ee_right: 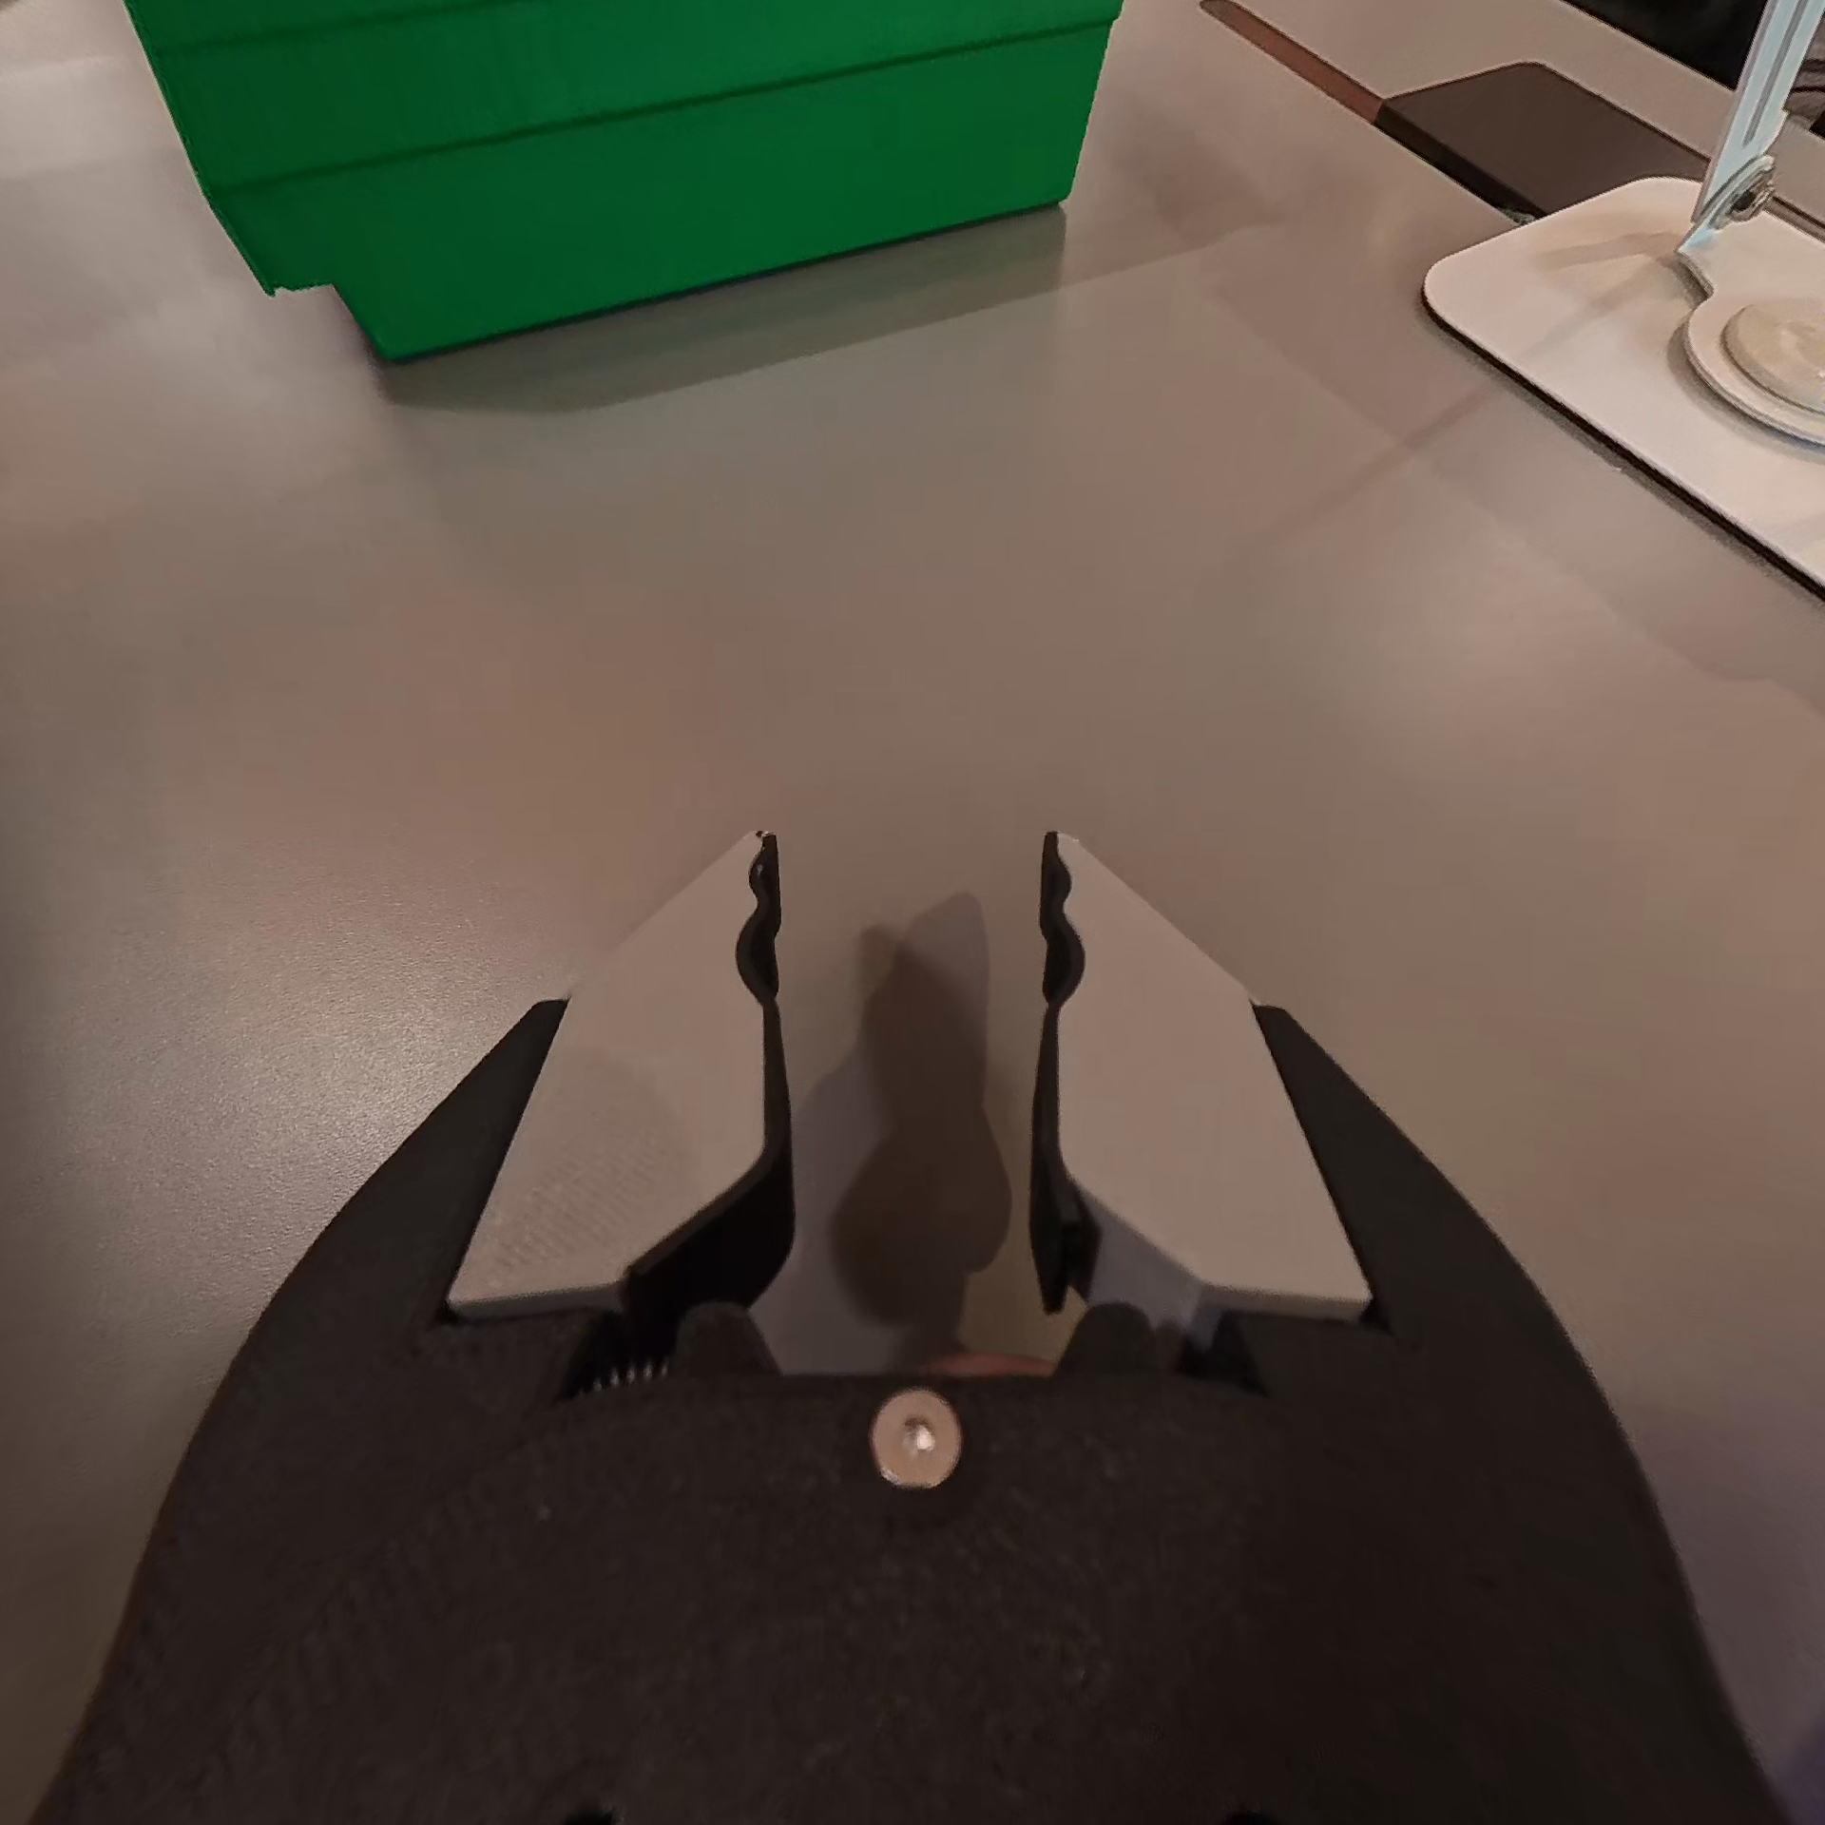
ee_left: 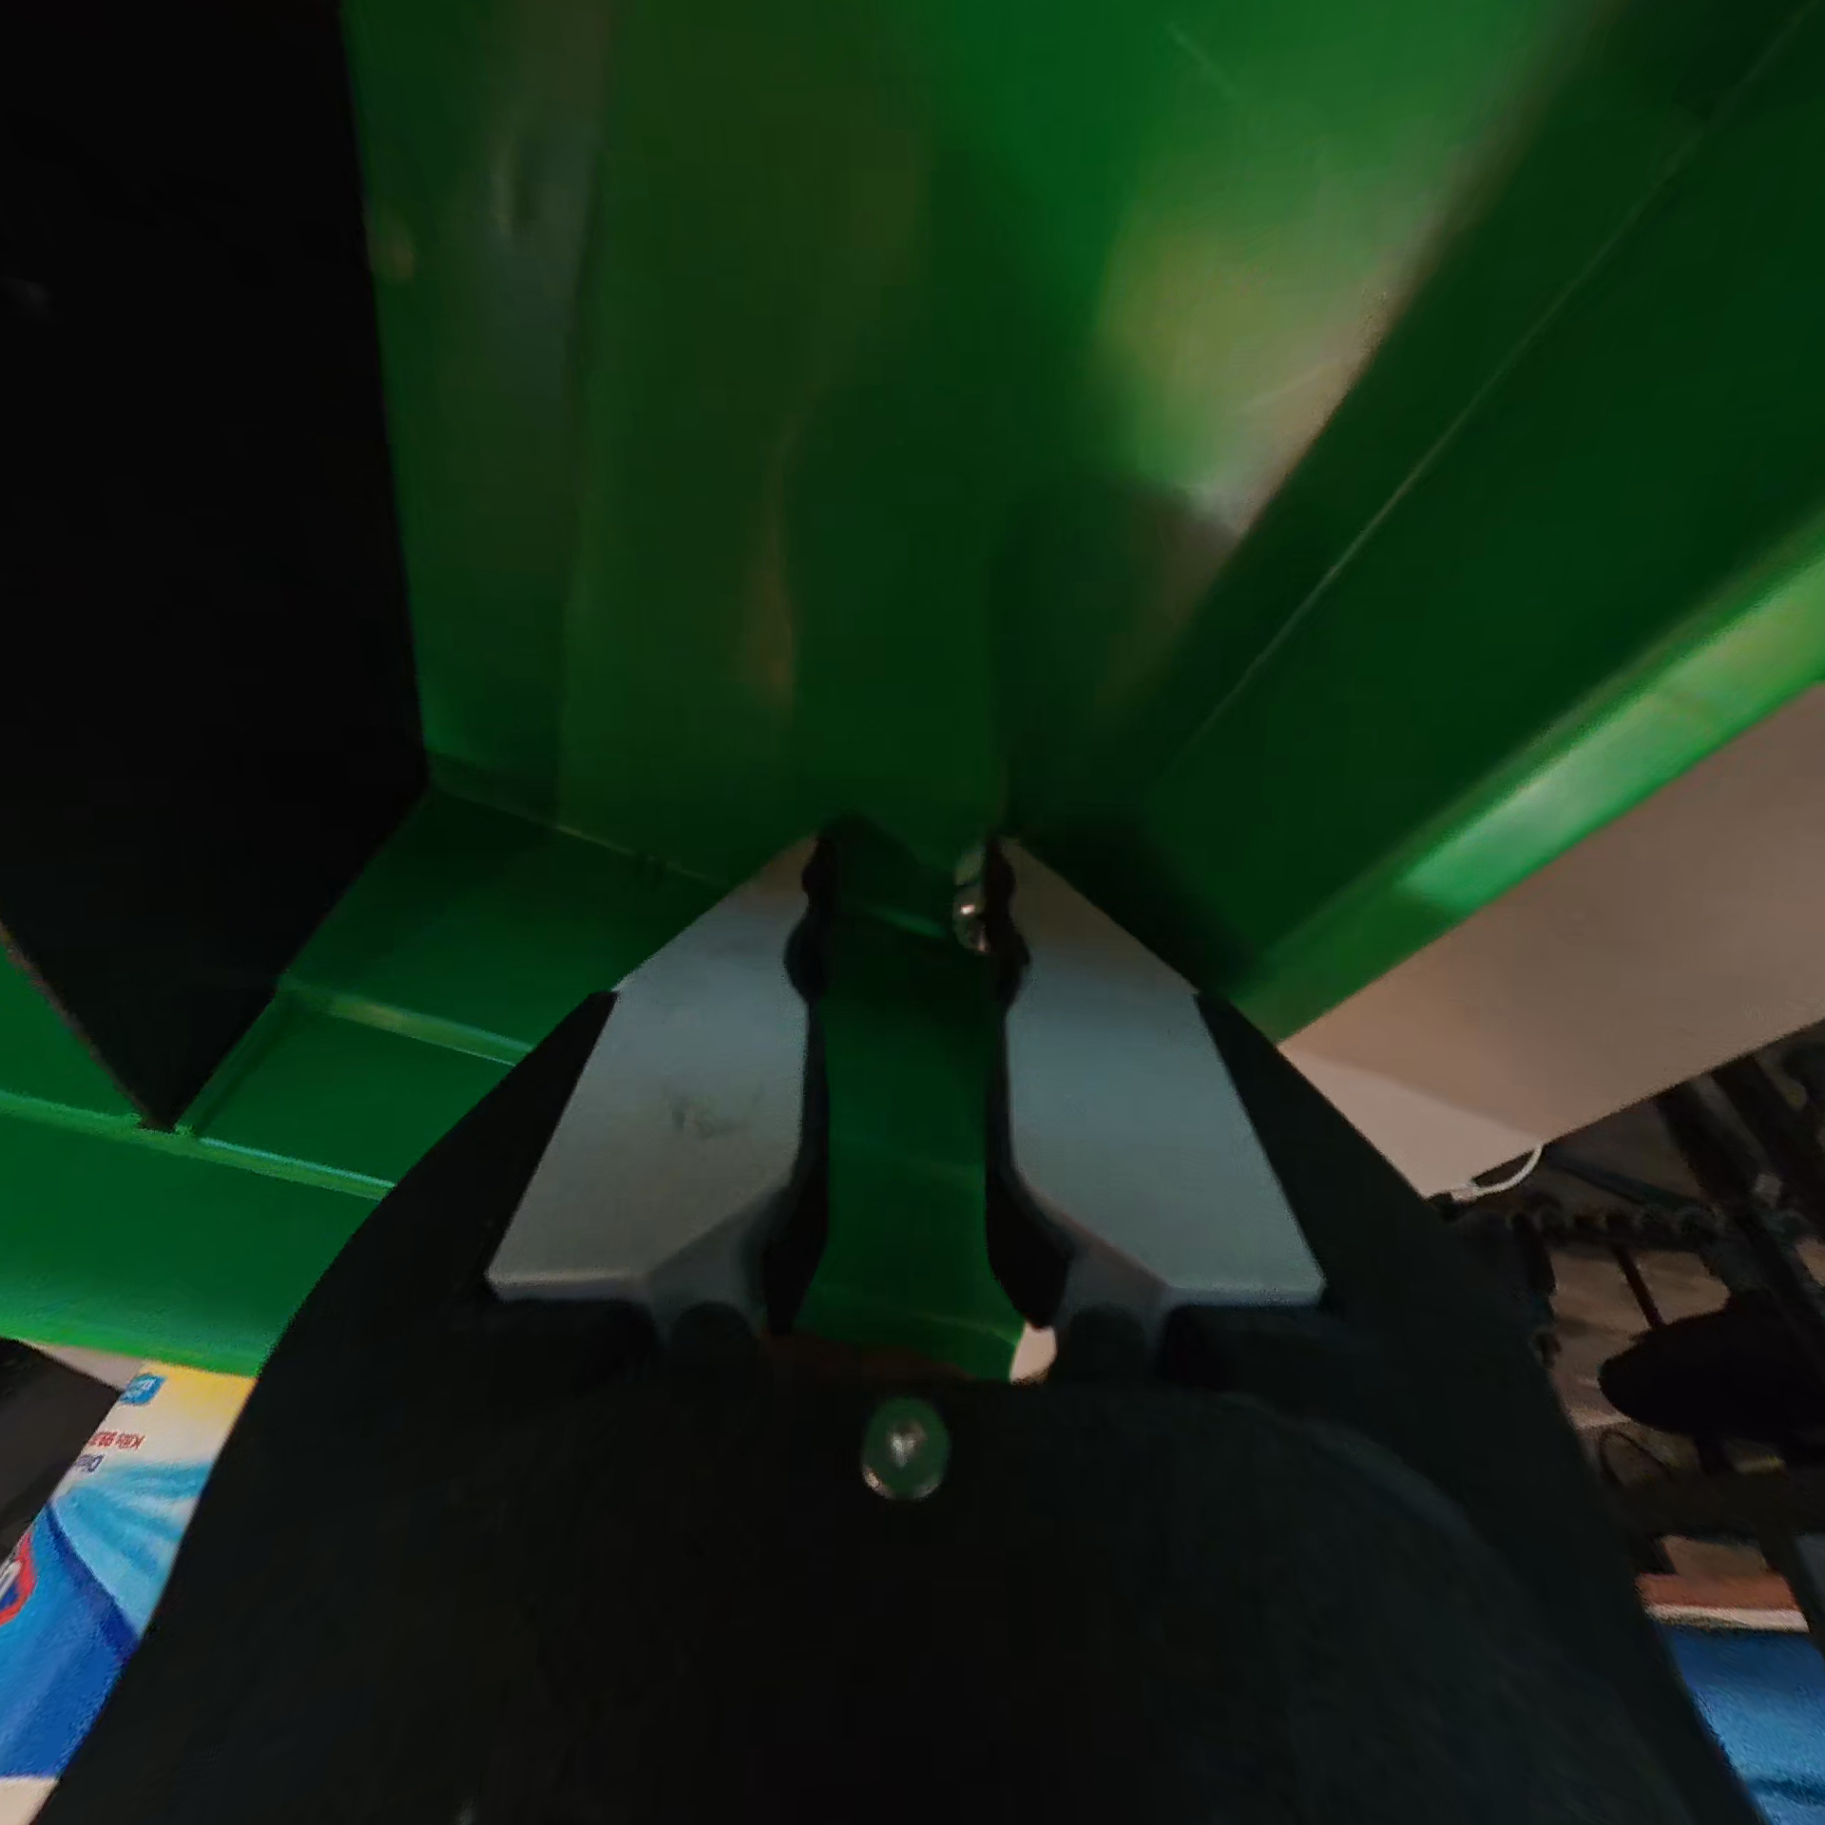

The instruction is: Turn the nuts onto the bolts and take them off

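1. A small shiny metal piece (ee_left: 971,904), a nut or a bolt though the blur is making it hard to tell which, is showing just inside the tip of the right-hand finger of the left gripper (ee_left: 909,869), against the green bin (ee_left: 889,444).
2. The left gripper's grey fingers (ee_left: 691,1106) are standing partly apart with green plastic filling the gap between them; whether they are gripping the metal piece or only lying beside it cannot be told.
3. The green bin is filling most of the left wrist view, its inner walls and a stepped rim lying close around the fingertips; nothing else inside it is visible, and a dark region is taking up the upper left.
4. The right gripper (ee_right: 911,869) is hovering over the grey table (ee_right: 889,593) with its fingers (ee_right: 652,1106) spread well apart and holding nothing, its shadow lying between them.
5. The green bin (ee_right: 632,178) is sitting on the table well ahead of the right gripper, its stepped outer wall facing the camera and its contents hidden.
6. A pale flat stand base (ee_right: 1580,326) with a metal arm is resting at the table's far right.
7. A blue and white printed package (ee_left: 89,1580) is peeking in at the lower left of the left wrist view.
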Demonstrator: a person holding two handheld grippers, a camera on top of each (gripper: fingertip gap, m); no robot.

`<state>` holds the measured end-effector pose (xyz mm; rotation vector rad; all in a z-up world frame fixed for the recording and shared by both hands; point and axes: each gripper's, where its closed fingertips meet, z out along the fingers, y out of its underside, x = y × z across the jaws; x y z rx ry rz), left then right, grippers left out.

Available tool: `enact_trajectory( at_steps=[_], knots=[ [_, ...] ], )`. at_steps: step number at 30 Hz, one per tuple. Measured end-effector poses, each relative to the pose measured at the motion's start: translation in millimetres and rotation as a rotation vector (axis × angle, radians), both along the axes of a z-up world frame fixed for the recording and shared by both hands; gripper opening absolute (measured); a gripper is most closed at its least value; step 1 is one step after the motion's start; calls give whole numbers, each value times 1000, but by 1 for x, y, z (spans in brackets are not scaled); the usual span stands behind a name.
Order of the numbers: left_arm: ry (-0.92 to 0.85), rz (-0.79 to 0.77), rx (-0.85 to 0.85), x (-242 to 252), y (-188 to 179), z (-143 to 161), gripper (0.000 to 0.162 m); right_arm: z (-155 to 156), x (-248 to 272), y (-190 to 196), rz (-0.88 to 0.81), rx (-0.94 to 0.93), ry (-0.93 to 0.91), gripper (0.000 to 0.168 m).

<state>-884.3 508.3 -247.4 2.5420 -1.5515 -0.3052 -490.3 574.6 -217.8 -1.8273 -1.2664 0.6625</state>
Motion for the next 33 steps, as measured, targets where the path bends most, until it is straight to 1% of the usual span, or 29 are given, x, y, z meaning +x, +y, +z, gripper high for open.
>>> enact_trajectory(
  at_steps=[1, 2, 4, 5, 6, 9, 11, 12, 13, 14, 16, 19, 20, 21, 24, 26, 31, 33],
  knots=[
    [-14, 5, 18, 3, 3, 0, 21, 0, 0, -1, 2, 2, -1, 50],
    [-15, 7, 31, 4, 6, 0, 19, 1, -1, -1, 5, 6, -3, 50],
    [3, -6, 136, 4, 22, 3, 16, 3, -1, -3, 7, 22, -3, 50],
    [4, 5, 163, 4, 26, 6, 15, 3, -2, -3, 9, 27, -5, 50],
    [-11, 32, 138, 5, 22, 8, 15, 4, -2, -4, 10, 31, -6, 50],
    [-30, 182, 45, 4, 3, 11, 20, 6, -1, -4, 10, 34, 0, 50],
    [-23, 380, -14, -1, -10, 9, 22, 9, -1, -5, 11, 38, 9, 50],
    [-37, 443, -36, -1, -14, 8, 22, 11, -2, -6, 12, 42, 13, 50],
    [-38, 469, -19, -4, -12, 7, 23, 12, -2, -6, 14, 46, 17, 50],
    [-39, 494, -4, -6, -11, 7, 19, 14, -2, -7, 16, 52, 20, 50],
    [-51, 539, -12, -5, -14, 7, 26, 17, -2, -8, 18, 63, 25, 49],
    [-36, 546, -33, -5, -20, 6, 26, 19, -3, -10, 22, 66, 29, 49],
    [-40, 556, -42, -4, -22, 4, 23, 20, -3, -11, 24, 67, 31, 49],
    [-44, 561, -39, -3, -21, 2, 15, 21, -3, -12, 26, 69, 33, 49],
    [-52, 553, -57, -2, -20, 0, 13, 23, -4, -14, 33, 78, 38, 49],
    [-53, 535, -38, -1, -15, 0, 11, 26, -4, -15, 35, 85, 42, 49],
    [-201, 519, 90, 27, 17, 10, 10, 29, -4, -16, 35, 94, 49, 49],
    [-256, 513, 88, 41, 21, 13, 9, 29, -4, -16, 35, 96, 50, 49]
  ],
)
